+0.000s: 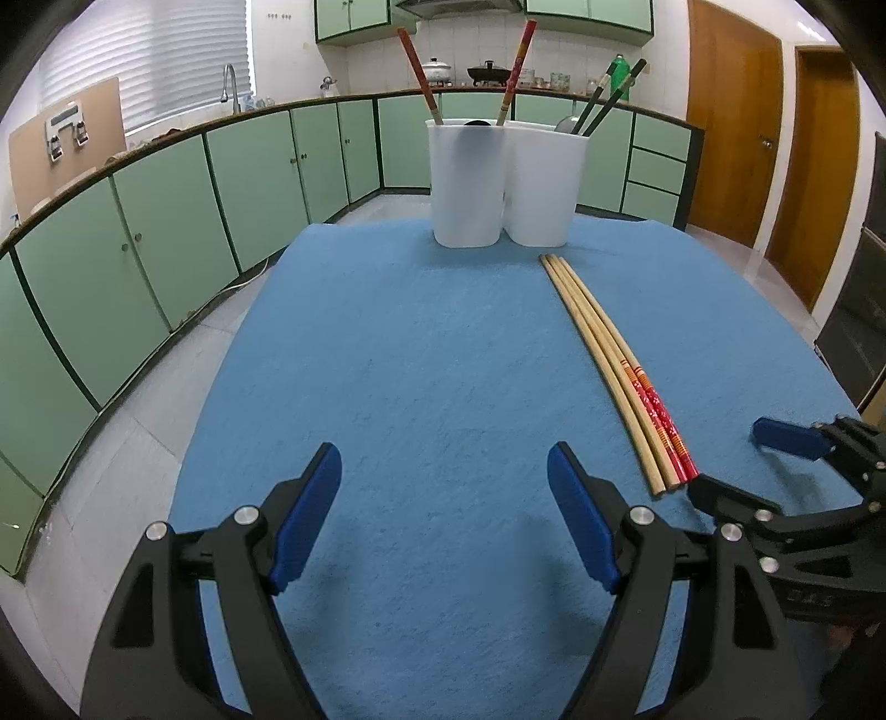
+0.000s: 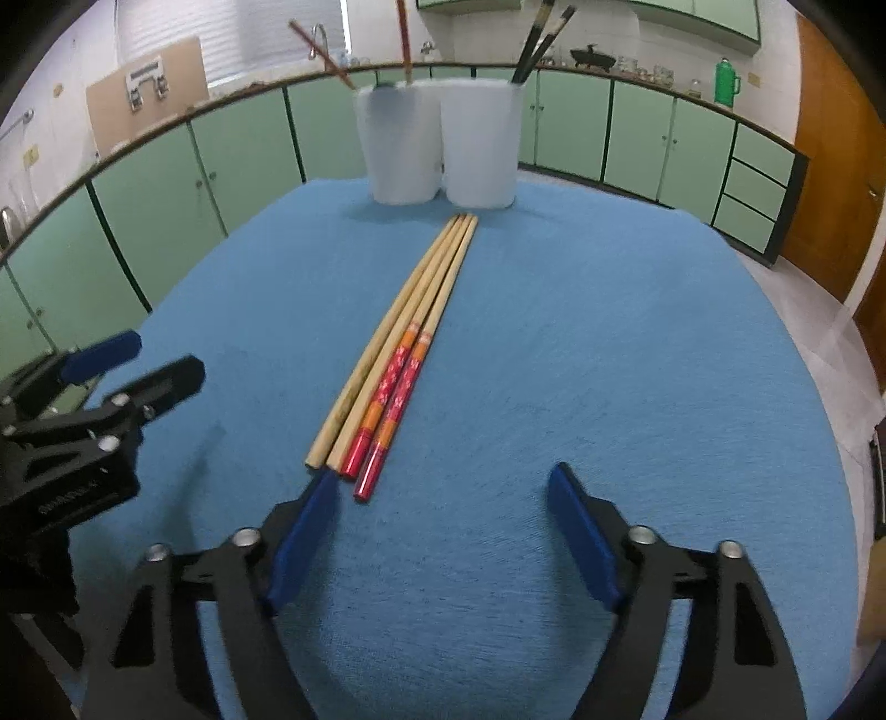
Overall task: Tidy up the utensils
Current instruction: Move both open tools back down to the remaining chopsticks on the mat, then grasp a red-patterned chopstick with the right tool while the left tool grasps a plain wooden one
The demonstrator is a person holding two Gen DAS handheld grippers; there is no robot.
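Currently both tools tilt down over the blue table [image 1: 421, 354], jaws wide, gripping nothing. Left tool [image 1: 443, 498], right tool [image 2: 443, 515]. Chopsticks [image 2: 398, 354] lie ahead of my right tool, near white cups [image 2: 443, 144].

A home kitchen is showing here. Pale green cabinets [image 1: 166, 232] with dark trim are running along the far wall under a long counter [image 1: 343, 98], and more green cupboards [image 1: 354, 16] are hanging above it. A tall tap [image 1: 230, 83] is standing by the window blinds [image 1: 144, 61] on the left. Pots [image 1: 437, 69] are sitting on the far counter below a range hood [image 1: 459, 6], against white wall tiles [image 1: 382, 61]. A green flask [image 2: 726, 82] is standing further right. Wooden doors [image 1: 736, 116] are closing off the right side, and pale floor tiles [image 1: 111, 471] are spreading around the near tabletop [image 1: 432, 360], which is wearing a blue cloth.
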